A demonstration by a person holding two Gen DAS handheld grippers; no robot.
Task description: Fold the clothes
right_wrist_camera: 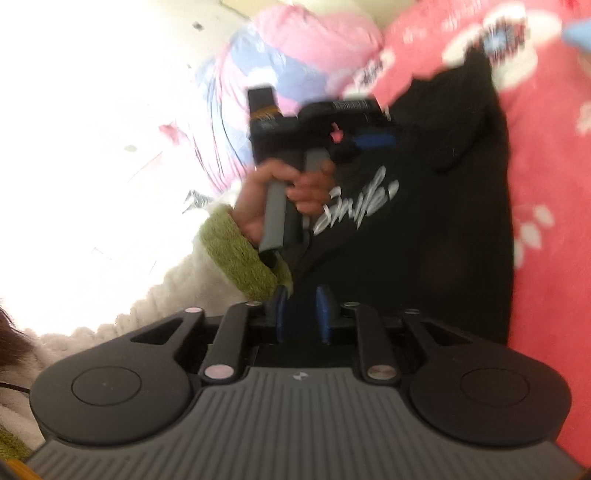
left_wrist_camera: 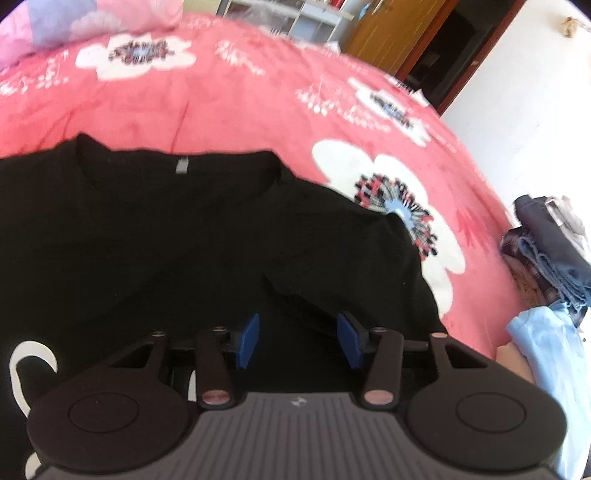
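Note:
A black T-shirt (left_wrist_camera: 155, 236) lies spread on the pink flowered bedspread (left_wrist_camera: 240, 103), its collar (left_wrist_camera: 177, 166) towards the far side. My left gripper (left_wrist_camera: 300, 341) hovers just over the shirt's right half, blue pads (left_wrist_camera: 249, 341) well apart and nothing pressed between them. In the right wrist view the shirt (right_wrist_camera: 443, 258) shows white script print (right_wrist_camera: 354, 203). A hand (right_wrist_camera: 306, 192) holds the left gripper (right_wrist_camera: 373, 140) above it. My right gripper (right_wrist_camera: 303, 314) is at the shirt's near edge, its pads a narrow gap apart, with no cloth pinched.
A pile of dark and denim clothes (left_wrist_camera: 546, 251) and a light blue garment (left_wrist_camera: 546, 350) lie at the bed's right edge. A pink and blue quilt (left_wrist_camera: 74, 26) is bunched at the far left. A wooden door (left_wrist_camera: 399, 33) stands beyond the bed. A green-cuffed sleeve (right_wrist_camera: 240, 254) shows in the right wrist view.

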